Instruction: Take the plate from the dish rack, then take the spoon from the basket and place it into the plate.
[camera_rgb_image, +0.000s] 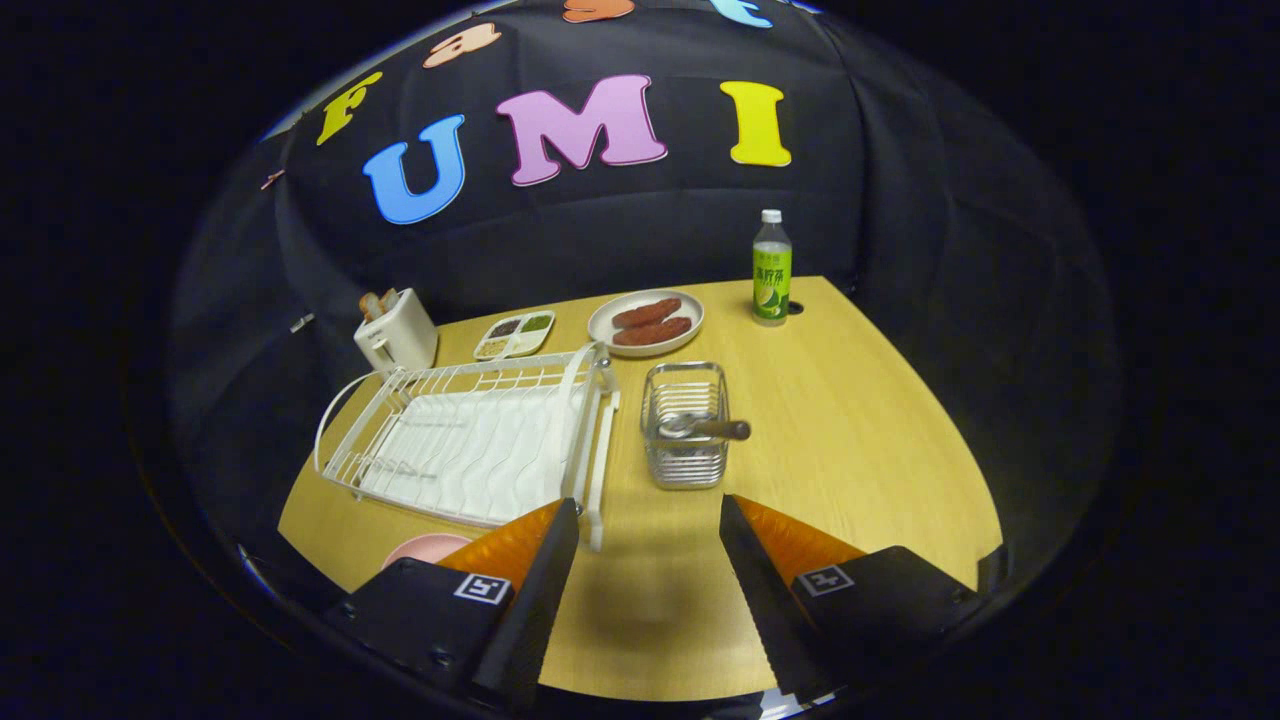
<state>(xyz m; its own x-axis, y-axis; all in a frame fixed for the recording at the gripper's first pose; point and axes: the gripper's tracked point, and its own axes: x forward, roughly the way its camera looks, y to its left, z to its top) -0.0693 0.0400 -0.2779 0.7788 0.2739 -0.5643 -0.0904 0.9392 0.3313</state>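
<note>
Beyond the open hand-held gripper (648, 520), spoon (700, 428) in basket (686, 440).

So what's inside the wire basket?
A spoon lies across the wire basket, its handle poking past the rim. The basket's bottom is too hard to make out. The open gripper holds nothing.

I see my gripper (648, 515) held above the table, tilted to look forward and down. Its two fingers (545, 560) stand wide apart with nothing between them; neither one presses on anything. Both taper forward to narrow tips at about the same height. Each carries a square marker on the block behind it.
</note>
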